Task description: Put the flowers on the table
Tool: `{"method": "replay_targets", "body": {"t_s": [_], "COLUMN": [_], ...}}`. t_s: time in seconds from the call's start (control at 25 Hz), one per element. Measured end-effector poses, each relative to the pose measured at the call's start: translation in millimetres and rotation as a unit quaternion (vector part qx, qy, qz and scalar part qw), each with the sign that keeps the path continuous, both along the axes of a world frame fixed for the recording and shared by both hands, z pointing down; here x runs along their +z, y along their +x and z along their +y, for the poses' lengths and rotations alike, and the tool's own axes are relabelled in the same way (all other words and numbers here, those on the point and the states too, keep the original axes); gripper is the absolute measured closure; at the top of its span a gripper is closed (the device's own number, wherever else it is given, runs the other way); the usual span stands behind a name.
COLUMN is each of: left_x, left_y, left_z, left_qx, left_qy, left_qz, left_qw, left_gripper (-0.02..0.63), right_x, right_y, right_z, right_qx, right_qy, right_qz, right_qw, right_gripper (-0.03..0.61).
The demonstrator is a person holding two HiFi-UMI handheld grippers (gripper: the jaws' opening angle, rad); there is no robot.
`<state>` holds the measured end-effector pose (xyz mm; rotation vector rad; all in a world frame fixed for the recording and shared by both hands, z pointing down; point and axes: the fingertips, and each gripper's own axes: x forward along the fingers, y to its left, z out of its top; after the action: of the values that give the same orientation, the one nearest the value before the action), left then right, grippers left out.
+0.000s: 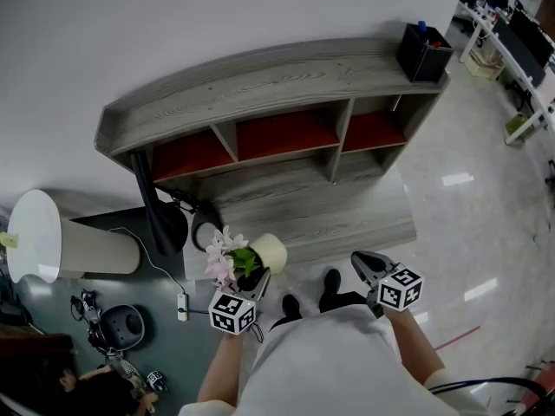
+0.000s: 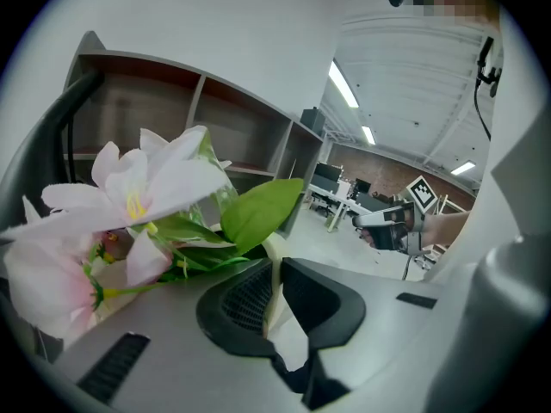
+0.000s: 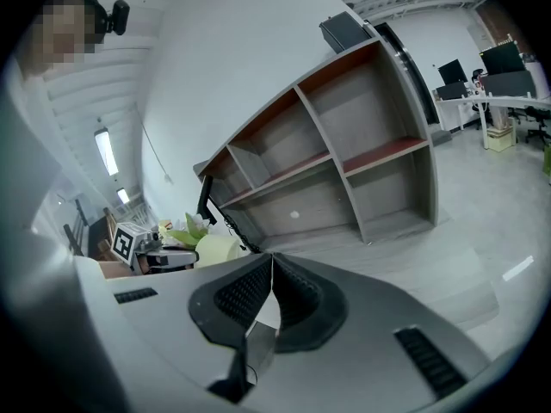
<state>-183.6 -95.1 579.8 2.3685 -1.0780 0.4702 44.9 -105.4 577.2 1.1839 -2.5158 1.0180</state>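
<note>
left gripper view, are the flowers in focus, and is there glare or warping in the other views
Left gripper view: the flowers sit near the lens, soft and pale, corners dark. Head view: bright glare patches on the floor, and the desk looks bowed. Right gripper view: a ceiling light flares white.

A grey wood-grain shelf unit (image 1: 260, 81) with three red-backed compartments stands against a plain white wall (image 1: 173, 16) across the middle of the head view, its low counter (image 1: 329, 211) reaching out over a glossy pale floor (image 1: 468, 224). A black box (image 1: 424, 52) sits on the unit's top at upper right, office desks (image 1: 520, 59) with monitors lie beyond it, and a white cylindrical stand (image 1: 35, 237) occupies the left edge beside a dark green floor patch (image 1: 130, 219). In the left gripper view, strip lights (image 2: 347, 84) run along the ceiling.
</note>
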Motion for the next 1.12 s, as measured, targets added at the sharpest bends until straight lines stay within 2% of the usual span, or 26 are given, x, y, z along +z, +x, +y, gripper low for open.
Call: {"method": "replay_targets", "body": {"t_s": [0.48, 0.64, 1.12], "left_x": [23.6, 32.5, 69.0], "left_y": [52.6, 67.1, 99.6], "left_z": [-45.8, -59.8, -111.9], "left_qx": [-0.001, 0.012, 0.087], "left_qy": [-0.007, -0.01, -0.023], "left_qz": [-0.069, -0.095, -0.165], "left_qw": [0.9976, 0.9954, 0.9822], "left_gripper": [0.565, 0.565, 0.565], "right_x": [26.3, 33.0, 44.5], "right_y": [45.4, 54.4, 71.6], "right_z": [-37.0, -43.4, -60.7], "right_qx": [-0.051, -0.063, -0.018], "right_qy": [-0.034, -0.039, -0.052], "right_qz": [-0.007, -0.012, -0.028], "right_qw": [0.998, 0.997, 0.998], "right_gripper": [0.558, 0.558, 0.558]}}
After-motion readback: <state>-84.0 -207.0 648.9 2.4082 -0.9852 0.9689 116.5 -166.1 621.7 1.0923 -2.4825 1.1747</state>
